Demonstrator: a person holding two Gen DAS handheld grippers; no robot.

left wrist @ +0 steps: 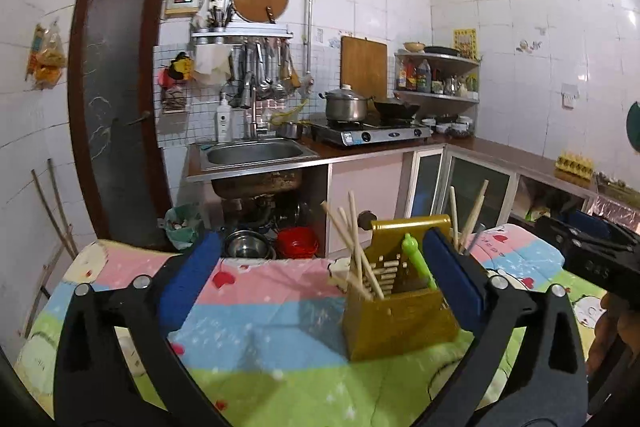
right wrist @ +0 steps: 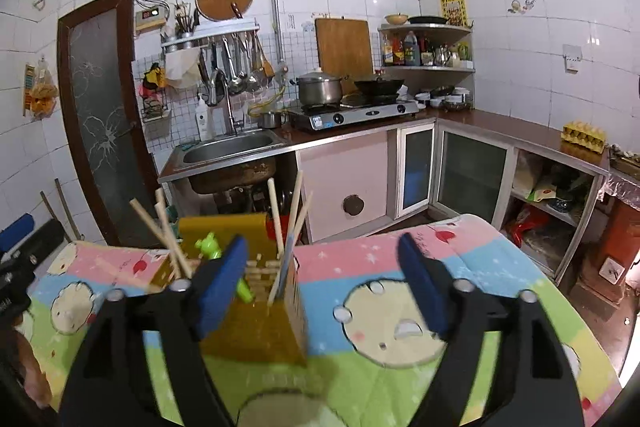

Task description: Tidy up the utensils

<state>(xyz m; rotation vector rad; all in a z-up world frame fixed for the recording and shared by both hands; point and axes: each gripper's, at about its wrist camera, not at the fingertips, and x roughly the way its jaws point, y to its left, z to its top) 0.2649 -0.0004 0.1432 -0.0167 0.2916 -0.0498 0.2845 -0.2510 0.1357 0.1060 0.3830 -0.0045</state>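
golden-brown plastic, that's the utensil holder (left wrist: 400,311), standing upright on the cartoon-print blanket (left wrist: 260,311) near the blanket's far edge, closer to its right side in the left wrist view. wooden chopsticks (left wrist: 356,247) lean out of its left compartment, more chopsticks poke up at its right end, and a green-handled utensil (left wrist: 418,259) sticks out of the middle.

left gripper (left wrist: 320,267) now: jaws spread wide, blue pads well apart, nothing pinched between them. its right pad sits just in front of the holder's right end; whether it touches is not clear. the left pad hangs over bare blanket.

right gripper (right wrist: 320,283), same story: jaws parted, nothing clamped. its left pad overlaps the holder's front in the picture, while the right pad is out over the blanket's pink and blue stripes.

differences between the views: the left wrist camera shows the body of the right gripper coming in at its right edge, and catches the red bucket (left wrist: 298,241) and steel bowls (left wrist: 248,247) under the sink (left wrist: 256,153). the right wrist camera shows the holder's slotted right side wall and a pale flat blade-like piece standing by the right-hand chopsticks, plus the open cupboard shelves (right wrist: 552,195) along the right wall, and a slice of the left gripper at its left edge. both see the stove (right wrist: 352,115) with pot and wok behind.
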